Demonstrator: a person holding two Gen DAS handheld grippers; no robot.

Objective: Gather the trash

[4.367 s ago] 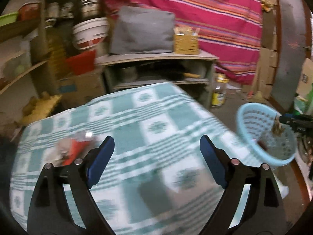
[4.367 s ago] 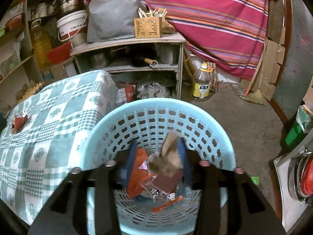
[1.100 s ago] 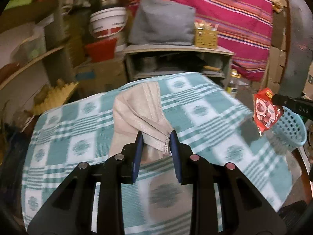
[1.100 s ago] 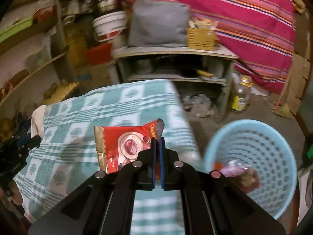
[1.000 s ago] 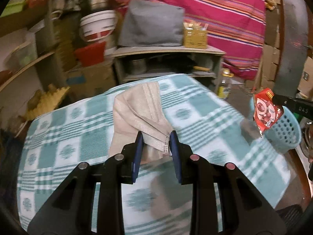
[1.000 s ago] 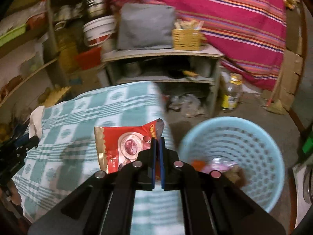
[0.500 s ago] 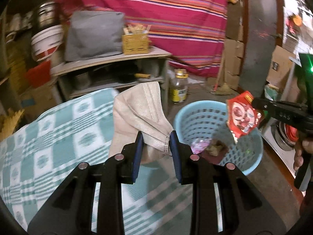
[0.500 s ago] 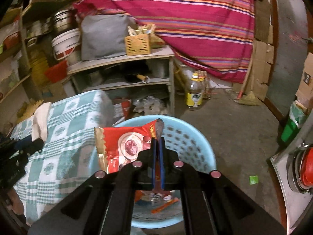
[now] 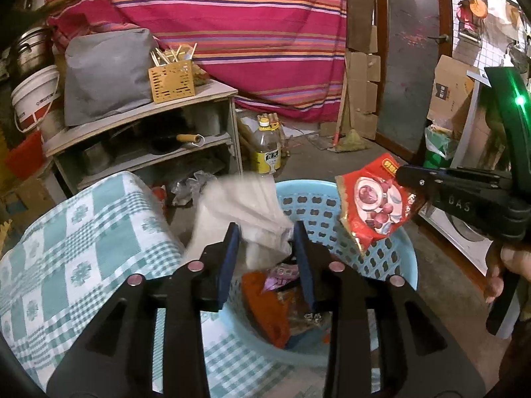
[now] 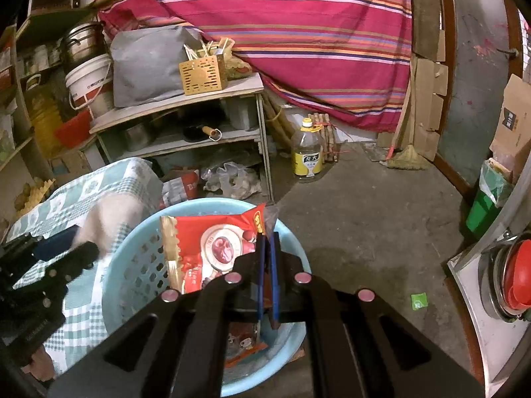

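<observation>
- The basket [image 9: 391, 265] is pale blue plastic, smooth, with a wall full of holes.
- The face mask [image 9: 245, 212] is soft, matt beige cloth with pleats.
- The snack packet [image 10: 212, 248] is glossy red printed film with a crimped edge.
- The tablecloth [image 9: 83, 232] is matt woven cloth in a green and white check.
- The floor [image 10: 371, 205] is rough, dull grey concrete.
- The bucket [image 10: 89, 83] is smooth white plastic.
- The pot [image 10: 79, 46] is shiny metal.
- The bottle [image 10: 307, 152] is clear plastic with a yellow paper label.
- The striped hanging [image 10: 298, 16] is matt cloth.
</observation>
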